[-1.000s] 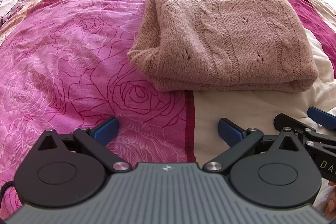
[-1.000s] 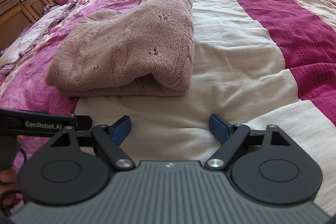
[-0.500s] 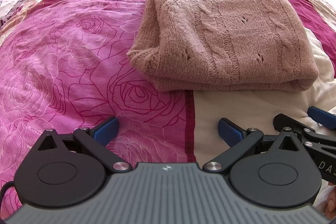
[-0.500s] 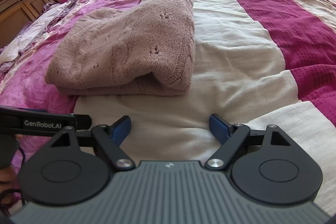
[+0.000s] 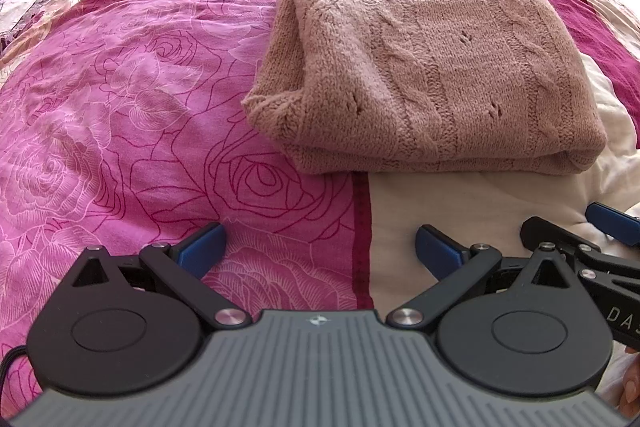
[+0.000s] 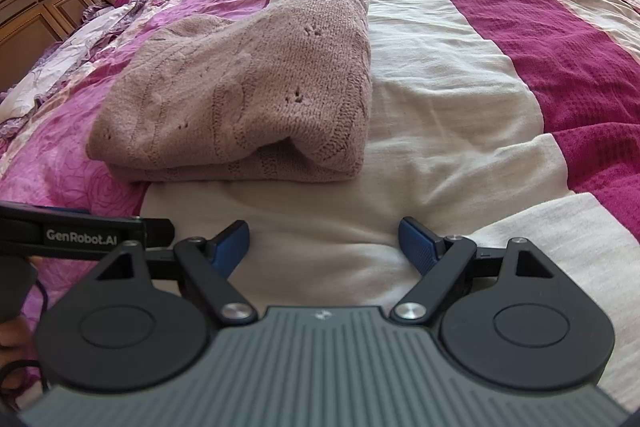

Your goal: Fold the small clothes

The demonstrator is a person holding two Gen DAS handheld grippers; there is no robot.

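Nothing of note has moved since a second ago: your two grippers sit where they were, apart from a slight drift of the right wrist view, and the sweater has not shifted on the bed.

Your left gripper (image 5: 318, 247) hangs low over the bedspread (image 5: 120, 87) with its blue pads spread wide and nothing between them. Your right gripper (image 6: 324, 245) is the same: jaws wide apart, empty, just short of the garment. Each one shows at the edge of the other's view, so you hold them side by side, close together.

The pink knitted sweater (image 5: 432, 67) lies ahead of both grippers, straddling the seam where the rose-printed pink stripe meets the cream stripe. It is already a compact, roughly rectangular bundle, with the folded edge toward you and layers stacked beneath. From the right wrist view, the sweater (image 6: 248, 95) has one near corner gaping a little, where the top layer lifts off the lower ones.

By my reading, this piece is folded and released. At most, that loose corner wants a pat down. No other small clothes show on the bed, so I cannot tell whether more remains.
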